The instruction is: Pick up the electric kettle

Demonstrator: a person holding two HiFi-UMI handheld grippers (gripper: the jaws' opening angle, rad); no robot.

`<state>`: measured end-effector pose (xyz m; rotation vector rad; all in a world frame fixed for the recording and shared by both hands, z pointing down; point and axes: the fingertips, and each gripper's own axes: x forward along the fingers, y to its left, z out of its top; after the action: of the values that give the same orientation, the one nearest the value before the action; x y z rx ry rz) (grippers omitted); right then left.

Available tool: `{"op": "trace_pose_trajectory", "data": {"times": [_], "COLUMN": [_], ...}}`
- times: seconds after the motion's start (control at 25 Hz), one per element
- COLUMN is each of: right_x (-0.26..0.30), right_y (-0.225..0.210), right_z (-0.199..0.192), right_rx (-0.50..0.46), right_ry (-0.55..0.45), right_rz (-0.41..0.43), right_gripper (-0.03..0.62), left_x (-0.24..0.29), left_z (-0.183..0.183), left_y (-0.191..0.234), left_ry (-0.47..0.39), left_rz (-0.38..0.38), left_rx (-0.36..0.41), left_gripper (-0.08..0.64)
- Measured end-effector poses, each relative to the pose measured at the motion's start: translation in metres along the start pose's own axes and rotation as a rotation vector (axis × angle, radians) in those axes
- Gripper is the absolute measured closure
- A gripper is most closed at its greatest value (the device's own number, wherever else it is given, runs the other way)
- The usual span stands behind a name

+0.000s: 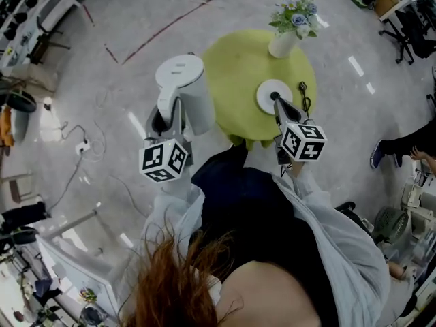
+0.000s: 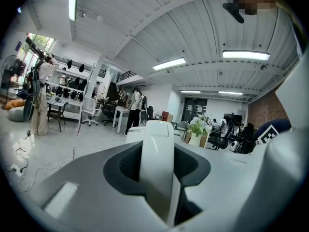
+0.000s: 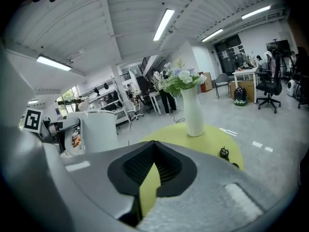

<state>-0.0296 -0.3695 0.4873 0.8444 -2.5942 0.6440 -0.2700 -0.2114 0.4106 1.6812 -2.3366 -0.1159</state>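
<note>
Nearest the person, the left tool [image 1: 170, 118] had its jaws closed part-way on the handle [image 2: 157, 153] of the kettle [image 1: 182, 80], and the white strap filled the gap between the pads; the handle was probably chosen as the one part narrow enough to clamp, and it let the body hang upright beyond the tool. The kettle was off its base, held lid-up beside the left edge of the round green worktop [image 1: 238, 63], so the pick-up looked as good as done.

On the other side, the right tool [image 1: 276, 99] had its jaws drawn together on nothing; only green showed through the slit between them. Its tip lay over the white round base [image 1: 266, 92], probably to stop the base rising with the kettle, though whether it touched could not be told. A black cord [image 1: 303, 97] lay just beside the base on the worktop. Farther back, a vase [image 1: 283, 44] of flowers stood upright near the far rim, well apart from the kettle and out of the lift's way. Beyond it lay the grey floor [image 1: 122, 33].
</note>
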Motion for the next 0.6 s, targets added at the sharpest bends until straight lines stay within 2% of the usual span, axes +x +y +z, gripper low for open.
{"op": "trace_pose_trajectory", "data": {"times": [0.6], "right_x": [-0.003], "right_y": [-0.011], "right_z": [0.003], "right_rx": [-0.005], "right_ry": [0.008], "right_rz": [-0.002], "right_gripper": [0.591], "left_x": [-0.006], "left_z": [-0.009], "left_y": [0.002], "left_ry": [0.011], "left_rz": [0.026], "left_rx": [-0.042], "left_gripper": [0.4]}}
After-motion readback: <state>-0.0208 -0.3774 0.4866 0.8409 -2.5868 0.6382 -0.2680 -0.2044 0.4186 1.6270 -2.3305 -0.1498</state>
